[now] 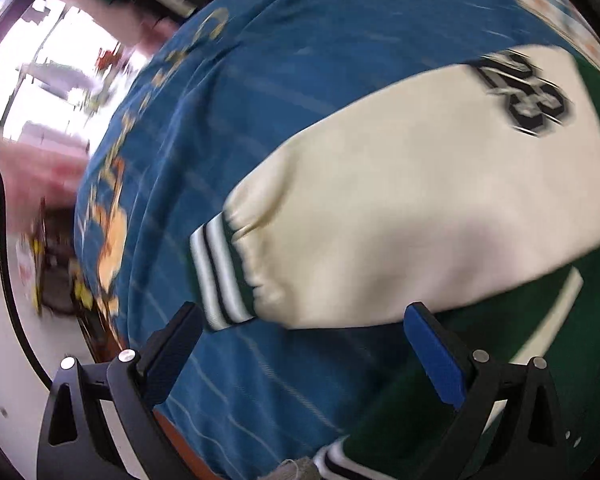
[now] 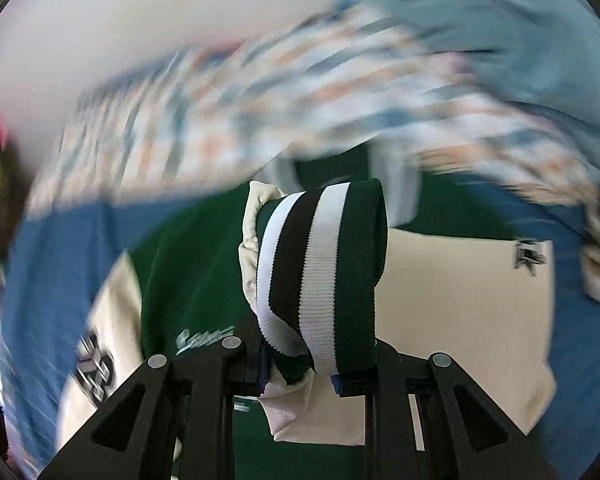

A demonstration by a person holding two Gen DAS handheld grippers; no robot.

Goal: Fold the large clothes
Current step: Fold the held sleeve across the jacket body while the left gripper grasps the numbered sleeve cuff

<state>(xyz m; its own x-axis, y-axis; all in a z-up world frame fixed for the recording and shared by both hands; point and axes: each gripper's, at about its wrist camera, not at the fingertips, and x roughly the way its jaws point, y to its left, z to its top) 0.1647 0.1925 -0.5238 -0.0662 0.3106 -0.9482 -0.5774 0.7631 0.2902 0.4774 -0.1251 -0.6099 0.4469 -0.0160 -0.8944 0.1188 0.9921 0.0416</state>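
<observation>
Green-and-cream varsity jacket [image 1: 420, 208] spread flat on blue patterned cloth [image 1: 292, 60]. Left claw [image 1: 300, 344] spread wide, empty, hovering near sleeve's striped cuff [image 1: 216, 276]. Right claw [image 2: 300, 364] clamped on other striped cuff [image 2: 320, 264], seemingly lifted above jacket body; view blurred.

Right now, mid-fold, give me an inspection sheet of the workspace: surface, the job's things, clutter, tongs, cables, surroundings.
Surface: blue bedspread with pale stripes and a cartoon print near its edge.
Job's things: green varsity jacket spread on it; cream sleeve with a number patch lies flat, its striped cuff free.
Clutter: patterned quilt bunched behind the jacket, blurred.
Tongs: left tongs open, hovering near the free cuff; right tongs shut on the other cuff, lifted.
Cables: one black cable at the left edge.
Surroundings: bright window, pale floor, blurred objects beside the bed.
</observation>
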